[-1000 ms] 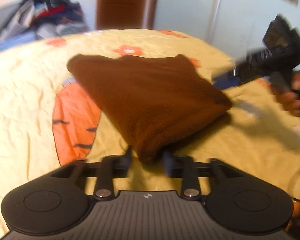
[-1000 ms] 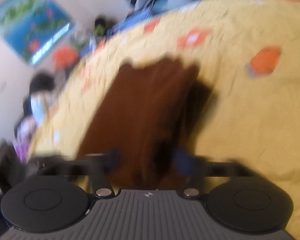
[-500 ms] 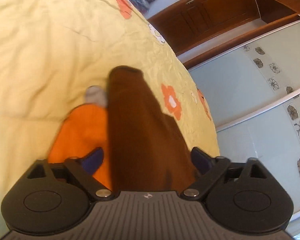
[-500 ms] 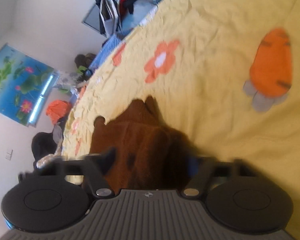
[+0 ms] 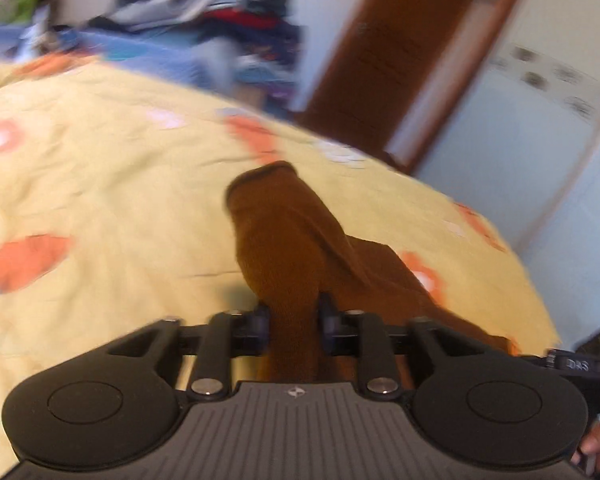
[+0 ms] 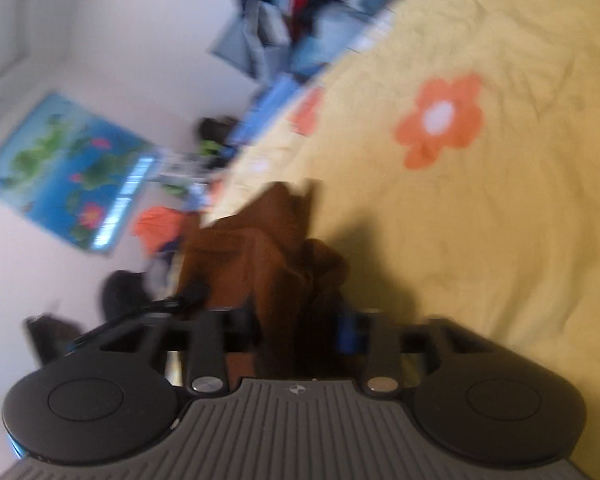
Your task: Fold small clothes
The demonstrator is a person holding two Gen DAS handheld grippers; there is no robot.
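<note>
Brown garment (image 5: 296,240) no longer lies flat and folded on the yellow bedspread (image 5: 100,200) as it did a second ago; it is now bunched and lifted between both tools. Left gripper (image 5: 294,320) jaws closing, pads pressing a narrow fold of the cloth. Right gripper (image 6: 300,320) jaws opening, wider set, bunched cloth (image 6: 268,248) between them; contact unclear through blur.

Bright, warm light — motion blur throughout, fisheye bending at edges.
</note>
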